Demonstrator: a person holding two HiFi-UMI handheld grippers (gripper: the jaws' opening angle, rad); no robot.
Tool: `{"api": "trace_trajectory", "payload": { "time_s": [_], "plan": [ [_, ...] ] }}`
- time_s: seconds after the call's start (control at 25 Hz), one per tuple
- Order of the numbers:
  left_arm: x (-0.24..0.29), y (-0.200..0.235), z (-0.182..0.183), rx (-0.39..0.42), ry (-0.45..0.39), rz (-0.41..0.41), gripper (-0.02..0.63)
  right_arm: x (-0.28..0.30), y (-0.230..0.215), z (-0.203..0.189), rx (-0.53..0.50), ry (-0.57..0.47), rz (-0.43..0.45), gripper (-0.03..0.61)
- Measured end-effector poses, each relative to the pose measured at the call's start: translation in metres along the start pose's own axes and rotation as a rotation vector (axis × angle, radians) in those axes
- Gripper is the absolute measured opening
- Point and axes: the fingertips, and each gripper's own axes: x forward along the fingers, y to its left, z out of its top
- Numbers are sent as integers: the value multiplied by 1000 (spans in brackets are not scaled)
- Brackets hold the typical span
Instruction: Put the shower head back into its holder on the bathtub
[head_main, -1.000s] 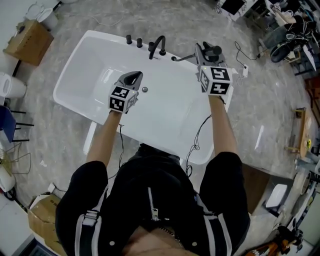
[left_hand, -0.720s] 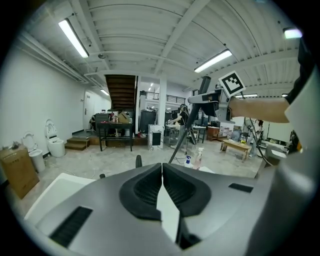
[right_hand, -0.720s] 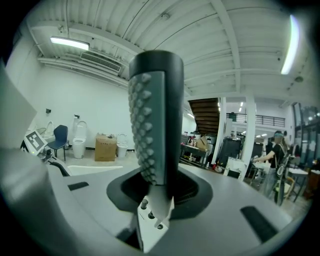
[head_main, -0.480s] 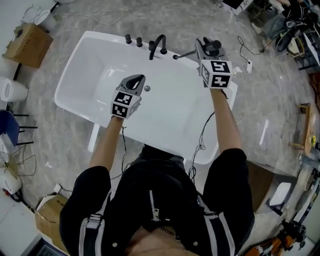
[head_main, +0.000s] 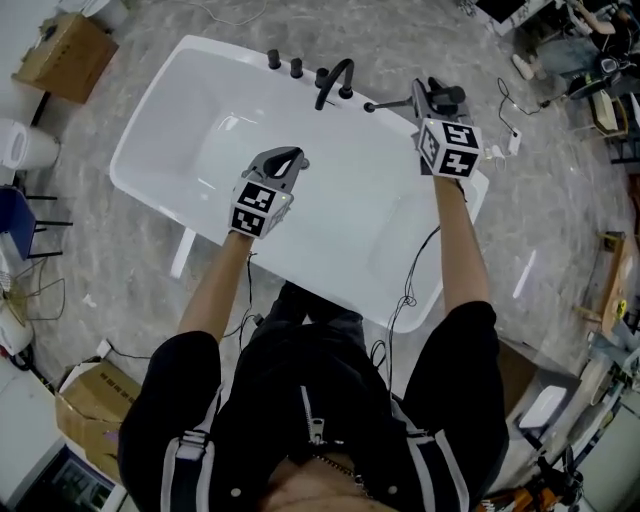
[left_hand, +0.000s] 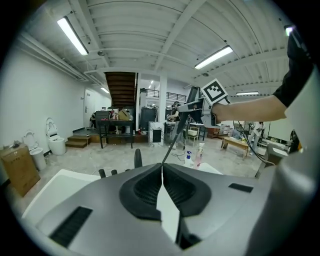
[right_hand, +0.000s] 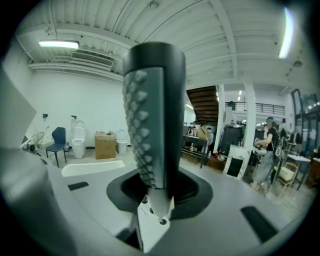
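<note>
A white bathtub (head_main: 180, 110) lies below me, with a black curved faucet (head_main: 335, 80) and small black knobs (head_main: 285, 64) on its far rim. My right gripper (head_main: 440, 100) hangs over the far right corner, shut on the black shower head (head_main: 447, 96). The slim handle (head_main: 385, 104) of the shower head slants left toward the rim. In the right gripper view the shower head (right_hand: 152, 110) stands upright between the jaws of the right gripper (right_hand: 155, 197), its nubbed face turned left. My left gripper (head_main: 284, 160) is shut and empty over the tub's middle; its jaws (left_hand: 161, 167) meet.
The left gripper view shows the faucet (left_hand: 138, 158) and two spray bottles (left_hand: 195, 156) beyond the rim. A cardboard box (head_main: 58, 42) sits on the marble floor at the upper left. A black cable (head_main: 402, 285) hangs over the tub's near side.
My right gripper has sunk with the shower head, nearer to the tub's far rim. The left gripper has stayed over the tub.
</note>
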Motion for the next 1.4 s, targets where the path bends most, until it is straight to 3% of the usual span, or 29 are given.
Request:
{"api": "trace_trajectory", "payload": {
  "time_s": [0.68,1.4],
  "plan": [
    [-9,12,-69,-137,44,83,28,69,5,-68,-2,88,58,117],
    [10,17,-125,-177,50,81,28,134,-5,-157,74,187,65,117]
  ]
}}
